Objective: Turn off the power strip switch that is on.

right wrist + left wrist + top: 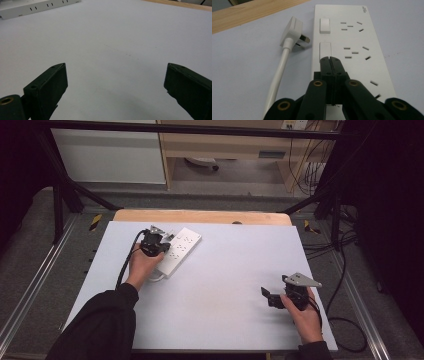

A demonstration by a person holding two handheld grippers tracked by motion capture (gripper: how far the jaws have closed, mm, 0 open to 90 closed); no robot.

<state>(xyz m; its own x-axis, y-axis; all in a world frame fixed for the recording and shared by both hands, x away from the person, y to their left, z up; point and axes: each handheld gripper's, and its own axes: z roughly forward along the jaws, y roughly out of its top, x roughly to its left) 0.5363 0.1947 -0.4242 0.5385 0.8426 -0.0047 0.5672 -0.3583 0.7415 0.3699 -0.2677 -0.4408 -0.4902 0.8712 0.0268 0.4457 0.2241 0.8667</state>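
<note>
A white power strip (181, 246) lies at the back left of the white table top (220, 285). My left gripper (159, 241) is over it, jaws shut with nothing between them. In the left gripper view the closed tips (329, 58) rest at the lower edge of the strip's second rocker switch (325, 48); whether they press it I cannot tell. The strip's own white plug (293, 30) and cable (279, 72) lie on the table to its left. My right gripper (267, 297) hovers low at the front right, its jaws wide open over bare table (116, 75).
A wooden table edge (200, 216) runs along the back. Black frame posts (60, 205) stand at both back corners. Cables (345, 320) trail on the floor at right. The strip's far end (32, 7) shows at the top left of the right gripper view.
</note>
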